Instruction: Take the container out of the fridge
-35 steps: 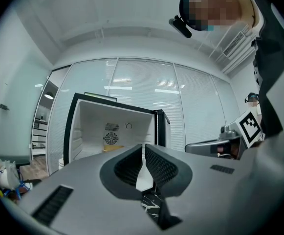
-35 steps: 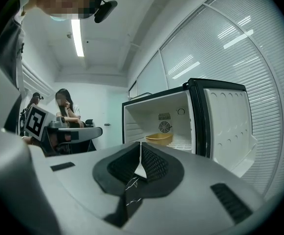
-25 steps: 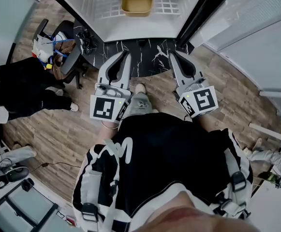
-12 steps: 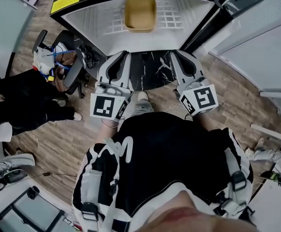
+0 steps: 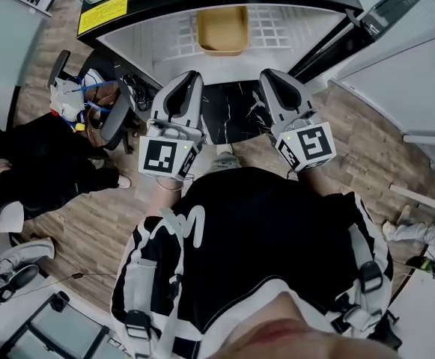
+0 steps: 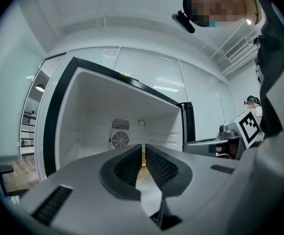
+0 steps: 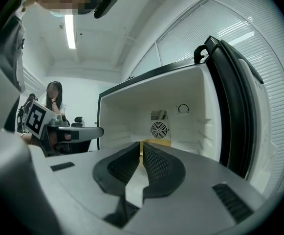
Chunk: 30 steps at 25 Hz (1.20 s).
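Note:
A tan open container (image 5: 221, 30) sits on the white wire shelf inside the open fridge (image 5: 165, 40), at the top of the head view. My left gripper (image 5: 191, 78) and right gripper (image 5: 269, 76) are side by side just in front of the fridge opening, both shut and holding nothing. They point into the fridge and stop short of the container. In the left gripper view only a tan sliver of the container (image 6: 140, 166) shows past the shut left gripper (image 6: 143, 147). The right gripper view has the container (image 7: 157, 142) just beyond the shut right gripper (image 7: 142, 145).
The fridge door (image 5: 378, 13) stands swung open at the right. A black marbled top (image 5: 232, 114) lies below the opening. An office chair with a bag (image 5: 90, 99) and a seated person (image 5: 22, 163) are at the left. A fan grille (image 7: 158, 129) is on the fridge's back wall.
Both grippers have moved forward, closer to the fridge opening. The fridge and container sit lower in the head view. The jaws have stayed shut.

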Tool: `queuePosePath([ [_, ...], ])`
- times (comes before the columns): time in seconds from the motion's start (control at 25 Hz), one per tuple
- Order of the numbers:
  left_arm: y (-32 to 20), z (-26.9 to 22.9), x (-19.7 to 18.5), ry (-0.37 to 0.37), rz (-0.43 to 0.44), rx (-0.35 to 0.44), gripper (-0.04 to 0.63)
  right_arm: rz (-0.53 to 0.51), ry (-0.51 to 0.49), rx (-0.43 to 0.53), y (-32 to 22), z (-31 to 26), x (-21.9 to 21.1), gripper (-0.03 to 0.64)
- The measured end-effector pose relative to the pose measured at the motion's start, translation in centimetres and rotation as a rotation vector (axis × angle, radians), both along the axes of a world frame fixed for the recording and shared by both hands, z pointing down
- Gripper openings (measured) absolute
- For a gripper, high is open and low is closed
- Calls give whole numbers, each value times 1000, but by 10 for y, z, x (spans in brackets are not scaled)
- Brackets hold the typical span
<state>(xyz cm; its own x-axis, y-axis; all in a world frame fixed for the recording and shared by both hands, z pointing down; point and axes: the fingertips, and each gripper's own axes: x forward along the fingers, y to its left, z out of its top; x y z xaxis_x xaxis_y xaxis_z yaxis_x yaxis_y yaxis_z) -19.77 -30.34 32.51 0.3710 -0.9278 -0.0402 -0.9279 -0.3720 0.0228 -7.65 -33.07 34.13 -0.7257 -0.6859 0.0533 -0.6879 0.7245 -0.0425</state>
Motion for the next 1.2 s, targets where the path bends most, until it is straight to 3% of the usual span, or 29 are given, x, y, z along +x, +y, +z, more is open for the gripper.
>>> queuePosePath([
  [0.48, -29, 2, -9, -17, 42, -3, 11, 12, -7, 8, -24, 4, -15, 14],
  [0.76, -36, 5, -14, 2, -8, -25, 14, -31, 11, 4, -31, 6, -19, 14],
  [1.04, -41, 18, -6, -16, 16, -38, 109, -74, 31, -6, -38, 16, -19, 22],
  [1.2, -45, 27, -2, -21, 45, -57, 166, -116, 45, -33, -42, 26, -24, 117],
])
